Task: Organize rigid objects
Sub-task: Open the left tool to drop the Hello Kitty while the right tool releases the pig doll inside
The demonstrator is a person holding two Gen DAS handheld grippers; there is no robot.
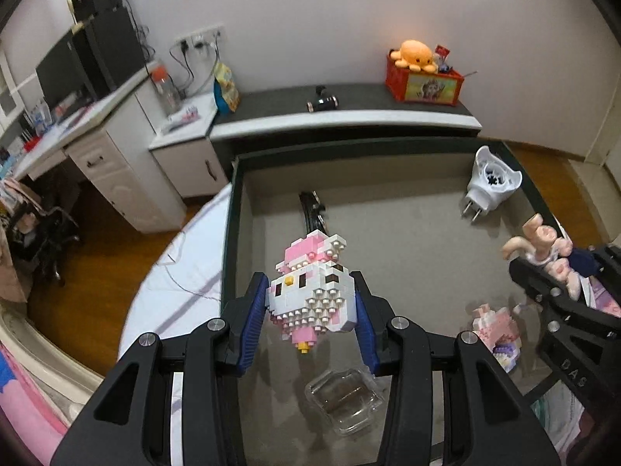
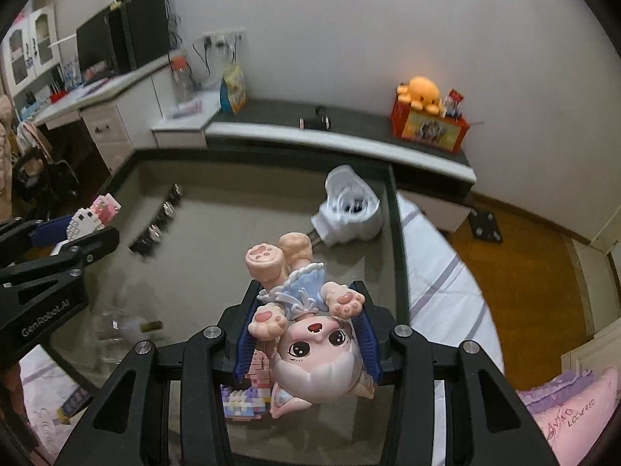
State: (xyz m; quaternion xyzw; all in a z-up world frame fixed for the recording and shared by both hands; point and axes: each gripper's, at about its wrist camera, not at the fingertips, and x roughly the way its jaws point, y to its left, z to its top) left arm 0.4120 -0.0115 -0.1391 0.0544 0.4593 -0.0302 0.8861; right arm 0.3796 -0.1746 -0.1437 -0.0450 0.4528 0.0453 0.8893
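- The left gripper [image 1: 310, 310] has its jaws partly closed on a white and pink brick-built cat figure [image 1: 310, 291]. The blue pads press its two flanks, and it hangs in the air above the tray [image 1: 388, 163].
- The right gripper [image 2: 306, 334] has its jaws closed about as far on a doll figurine [image 2: 310, 334]. It is gripped about the head and shoulders and upside down, with the paw-soled feet pointing to the far side.
- Both grips take the widest solid part of each toy. That probably keeps the pieces from twisting while they are carried.
- The tray is a shallow grey box with a dark rim, and it rests on a bed with a striped sheet [image 2: 434, 272]. It is likely the place where the things are being gathered.
- Already inside it are a white plug-in device [image 1: 490, 182] in the far right corner and a dark strap-like item [image 1: 312, 213] at the far middle. A clear glass dish [image 1: 343, 400] lies near the left gripper, and a second brick model [image 1: 498, 334] lies near right.
- Both grippers tilt down over open tray floor. The bare middle patch looks like the safest spot, clear of the glass dish.
- The far bench [image 1: 349, 97] carries a red box with an orange plush octopus [image 1: 415, 54].
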